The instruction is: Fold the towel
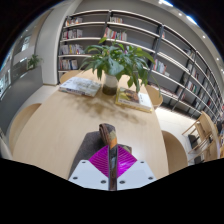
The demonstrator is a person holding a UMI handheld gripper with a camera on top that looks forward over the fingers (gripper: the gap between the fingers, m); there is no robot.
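1. Jaws status: my jaws (111, 152) sit together, the magenta pads (112, 160) nearly meeting, and they appear clamped on a thin, upright strip of brownish-grey fabric (108, 135) that rises from between them. I take this strip to be an edge of the towel, gathered narrow; the rest of the cloth is hidden below the jaws, so I cannot confirm its full extent.

2. Position of the task item: the fabric strip stands directly ahead of the pads, over the near part of the pale wooden tabletop (70, 125). No flat spread of towel shows on the tabletop beyond the jaws.

3. Surroundings: past the strip, toward the far side of the tabletop, stands a leafy green potted plant (112, 62). An open book or stack of papers (79, 86) lies to one side of it, and a second flat printed item (131, 97) lies on the other. Tall bookshelves (150, 45) line the wall beyond.

4. Progress assessment: a grasp on the cloth looks established, and the edge looks lifted. I judge this to be mid-fold, the held edge being carried. No finished, squared-off fold shows.

5. Remaining work, as judged: bring the held edge across to meet the opposite edge, lay it flat, release, and repeat as needed. How many folds are already complete cannot be determined here.
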